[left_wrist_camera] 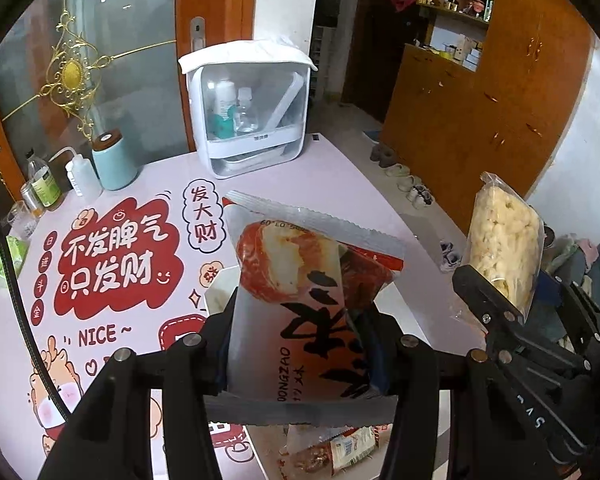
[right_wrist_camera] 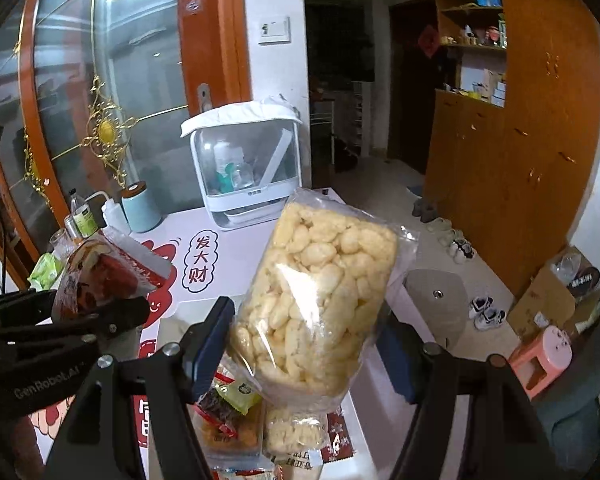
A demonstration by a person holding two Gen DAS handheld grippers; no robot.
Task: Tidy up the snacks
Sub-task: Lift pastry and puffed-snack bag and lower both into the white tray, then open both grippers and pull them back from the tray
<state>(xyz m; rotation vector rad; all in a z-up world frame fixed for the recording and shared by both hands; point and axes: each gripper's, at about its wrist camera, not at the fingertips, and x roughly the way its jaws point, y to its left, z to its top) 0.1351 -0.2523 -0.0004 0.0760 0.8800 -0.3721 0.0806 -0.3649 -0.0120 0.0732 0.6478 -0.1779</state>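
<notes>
The left gripper (left_wrist_camera: pixel 304 320) is clamped on a red-and-white snack packet (left_wrist_camera: pixel 300 280), which sits upright btwn its two fingers w/ the crimped top edge sticking up and away from the gripper and the bottom seam hanging just below the jaws. The right gripper (right_wrist_camera: pixel 304 340) is closed on a clear bag of puffed rice cake (right_wrist_camera: pixel 316 304); the bag stands tilted btwn the blue pads, most of it rising above the fingertips, its lower end pinched in the jaws. From the left wrist view the same rice cake bag (left_wrist_camera: pixel 504 240) shows off to the right, held up in the air beside the packet, the two apart and not touching. Both snacks are lifted clear of the table (left_wrist_camera: pixel 340 176), which wears a pink-and-red cartoon cloth. Below the grippers lies a shallow tray (right_wrist_camera: pixel 168 328) w/ more wrapped snacks (right_wrist_camera: pixel 228 412) in it, incl. a second pale rice cake pack (right_wrist_camera: pixel 296 432). At the far end of the table stands a white cabinet w/ a clear front (left_wrist_camera: pixel 248 112), bottles inside, and a pale blue canister (left_wrist_camera: pixel 114 160) near it to the left.
</notes>
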